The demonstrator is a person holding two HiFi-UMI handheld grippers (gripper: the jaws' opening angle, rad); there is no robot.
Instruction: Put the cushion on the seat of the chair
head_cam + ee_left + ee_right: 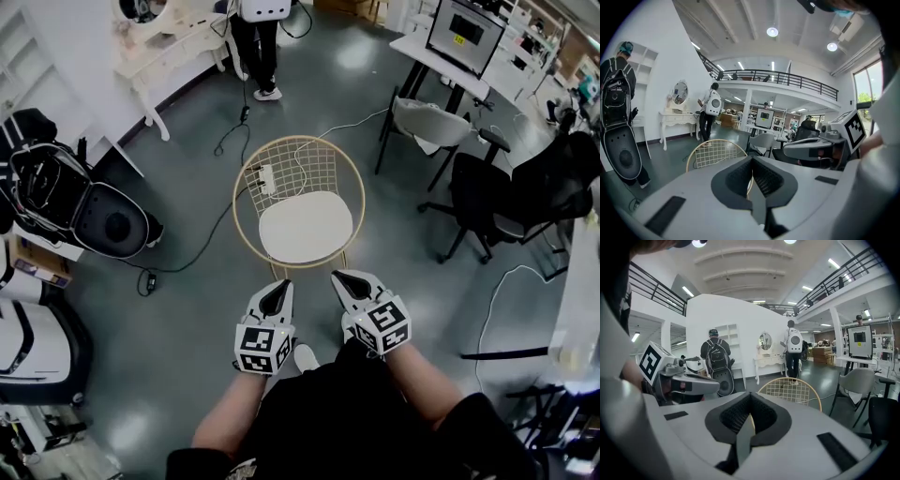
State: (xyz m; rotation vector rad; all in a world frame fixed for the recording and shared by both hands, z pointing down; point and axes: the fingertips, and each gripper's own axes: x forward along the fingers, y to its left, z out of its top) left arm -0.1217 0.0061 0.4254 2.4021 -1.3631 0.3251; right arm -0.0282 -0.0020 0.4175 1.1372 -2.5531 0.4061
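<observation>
**White cushion on the seat, both jaws empty**

White and rounded, the cushion (306,228) lay flat on the seat of the chair (309,167), inside its gold wire rim and against the foot of the mesh back. As I judged it, the task's one step was done. Nothing of the cushion hung over the rim, and what was left was at most a check that it sat square. My left gripper (278,289) and right gripper (343,279) hung side by side just short of the chair's front edge, touching neither it nor the cushion. Both pairs of jaws were clenched tight, pad against pad, with nothing caught between them.

Of writing I could read none. The cubes on my grippers bore only black-and-white square markers, no letters. A monitor (466,33) well beyond the chair, to its right, carried a small yellow label, too small to make out. No brand showed on chair or cushion.
</observation>
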